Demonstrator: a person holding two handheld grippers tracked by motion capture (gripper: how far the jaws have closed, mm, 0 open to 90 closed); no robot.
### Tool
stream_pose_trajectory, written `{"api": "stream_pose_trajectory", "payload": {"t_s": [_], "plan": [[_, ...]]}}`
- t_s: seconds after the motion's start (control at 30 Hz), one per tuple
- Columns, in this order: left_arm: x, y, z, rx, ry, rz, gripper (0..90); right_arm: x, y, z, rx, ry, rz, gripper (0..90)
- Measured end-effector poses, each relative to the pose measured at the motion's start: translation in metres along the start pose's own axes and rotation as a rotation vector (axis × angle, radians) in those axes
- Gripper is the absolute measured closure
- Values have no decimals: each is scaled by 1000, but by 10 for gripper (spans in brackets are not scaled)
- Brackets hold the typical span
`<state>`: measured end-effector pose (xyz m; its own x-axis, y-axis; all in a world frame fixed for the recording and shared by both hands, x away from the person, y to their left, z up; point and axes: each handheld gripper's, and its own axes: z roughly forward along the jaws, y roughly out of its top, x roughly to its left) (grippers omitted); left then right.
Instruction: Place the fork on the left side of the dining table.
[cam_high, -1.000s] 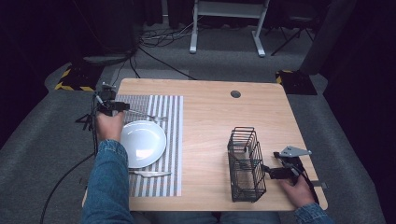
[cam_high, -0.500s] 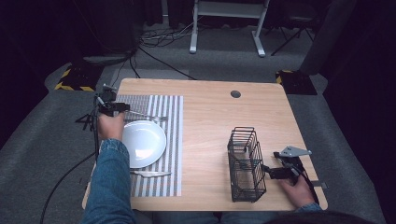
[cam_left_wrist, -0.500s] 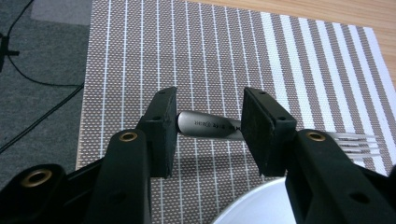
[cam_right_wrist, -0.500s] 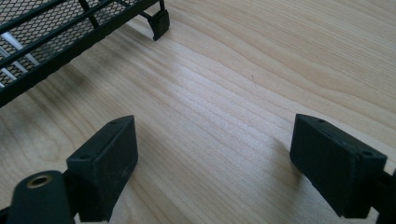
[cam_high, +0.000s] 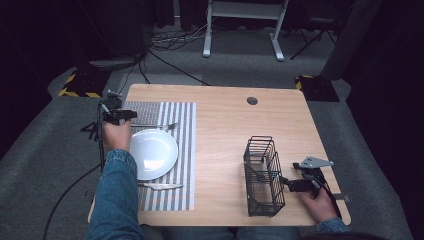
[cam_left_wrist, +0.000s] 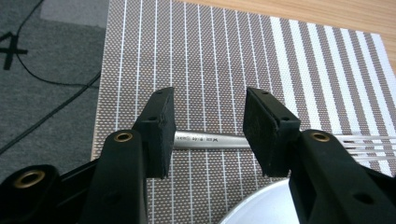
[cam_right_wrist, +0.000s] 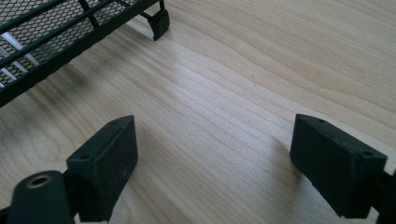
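A silver fork lies on the striped placemat just beyond a white plate. My left gripper is at the fork's handle end. In the left gripper view its jaws stand apart on either side of the fork handle, and the left gripper is open, with the plate's rim below. A knife rests on the mat near the plate's front. My right gripper is open over bare wood, close to the right of a black wire basket.
The basket's mesh base and a foot show at the upper left of the right gripper view. A round cable hole sits near the table's far edge. Cables trail off the table's left side onto the grey floor.
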<state>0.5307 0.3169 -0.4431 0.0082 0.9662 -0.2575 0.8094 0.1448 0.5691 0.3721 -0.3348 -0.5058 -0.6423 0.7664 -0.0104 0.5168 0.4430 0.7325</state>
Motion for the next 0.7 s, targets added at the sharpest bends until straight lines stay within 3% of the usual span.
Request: {"api": "stream_pose_trajectory", "payload": {"t_s": [0.17,0.2,0.7], "plan": [[-11,-1,-9,-10,35,50,542,0,0,0,0,-1,0,153],[-17,-1,-14,-18,32,73,542,0,0,0,0,0,0,153],[-58,-11,-58,-83,-13,187,536,0,0,0,0,0,0,153]]}}
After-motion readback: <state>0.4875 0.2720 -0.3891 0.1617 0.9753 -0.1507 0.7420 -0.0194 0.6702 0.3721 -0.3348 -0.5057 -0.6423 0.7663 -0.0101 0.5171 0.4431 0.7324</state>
